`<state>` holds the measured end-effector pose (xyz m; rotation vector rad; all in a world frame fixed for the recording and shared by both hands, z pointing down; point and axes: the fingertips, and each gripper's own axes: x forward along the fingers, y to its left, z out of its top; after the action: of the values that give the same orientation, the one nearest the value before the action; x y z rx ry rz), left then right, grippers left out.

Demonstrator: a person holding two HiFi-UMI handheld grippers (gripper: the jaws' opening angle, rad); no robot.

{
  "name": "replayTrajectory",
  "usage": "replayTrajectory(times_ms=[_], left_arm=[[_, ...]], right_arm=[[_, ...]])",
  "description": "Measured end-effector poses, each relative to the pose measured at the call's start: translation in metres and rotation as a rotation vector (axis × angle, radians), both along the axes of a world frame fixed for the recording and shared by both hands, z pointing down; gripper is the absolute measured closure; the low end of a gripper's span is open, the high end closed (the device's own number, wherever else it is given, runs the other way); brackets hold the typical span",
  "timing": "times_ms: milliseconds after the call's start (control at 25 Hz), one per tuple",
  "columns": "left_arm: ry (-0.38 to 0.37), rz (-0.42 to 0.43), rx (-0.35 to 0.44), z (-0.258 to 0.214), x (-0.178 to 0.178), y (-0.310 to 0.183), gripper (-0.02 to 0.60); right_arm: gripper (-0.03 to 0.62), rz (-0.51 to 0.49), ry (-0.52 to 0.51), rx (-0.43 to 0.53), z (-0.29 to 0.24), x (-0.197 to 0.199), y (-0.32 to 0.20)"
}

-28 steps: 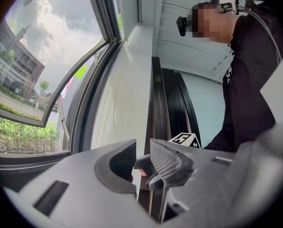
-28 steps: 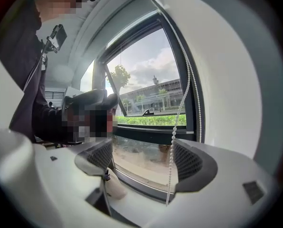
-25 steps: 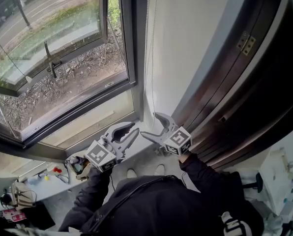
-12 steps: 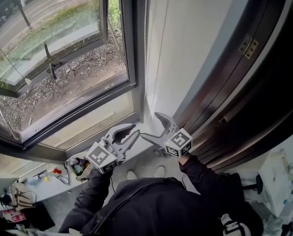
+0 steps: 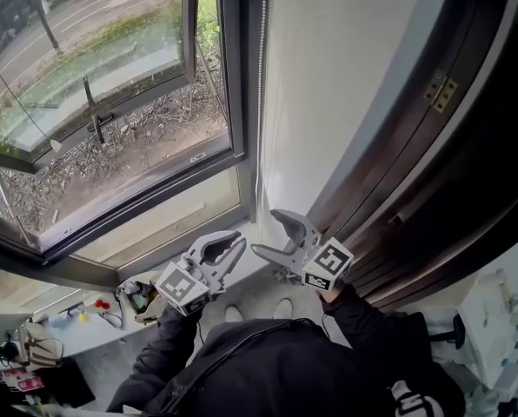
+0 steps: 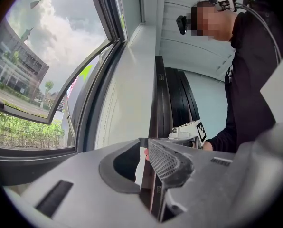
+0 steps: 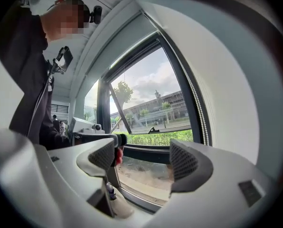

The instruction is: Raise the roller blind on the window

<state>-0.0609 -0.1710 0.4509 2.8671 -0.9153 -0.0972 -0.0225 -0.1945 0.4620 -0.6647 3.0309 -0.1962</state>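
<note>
The open window (image 5: 111,120) is filling the left side. Below it, the left gripper (image 5: 238,242) is pointing at the wall (image 5: 328,76), its jaws just closing to a thin slit with nothing seen between them. The blind's bead chain (image 5: 261,85) is hanging down the frame's (image 5: 235,59) right edge, ending just above the grippers. The right gripper (image 5: 266,231) is hovering just beside the left, jaws wide apart though just narrowing slightly, and empty. A dark door (image 5: 433,146) is standing at the right.
</note>
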Motion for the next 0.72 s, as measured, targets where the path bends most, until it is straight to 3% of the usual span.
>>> replayTrajectory(times_ms=[120, 160, 200, 720], left_arm=[[0.003, -0.003, 0.007, 0.003, 0.000, 0.007, 0.573], [0.003, -0.008, 0.007, 0.005, 0.000, 0.009, 0.575], [0.001, -0.015, 0.009, 0.006, 0.000, 0.010, 0.575], [0.016, -0.103, 0.027, 0.010, -0.005, 0.019, 0.575]], right_arm=[[0.407, -0.036, -0.018, 0.045, -0.013, -0.001, 0.016], [0.510, -0.044, -0.019, 0.063, -0.016, -0.001, 0.021], [0.571, -0.048, -0.019, 0.076, -0.018, -0.001, 0.024], [0.588, 0.000, -0.031, 0.081, -0.015, -0.004, 0.039]])
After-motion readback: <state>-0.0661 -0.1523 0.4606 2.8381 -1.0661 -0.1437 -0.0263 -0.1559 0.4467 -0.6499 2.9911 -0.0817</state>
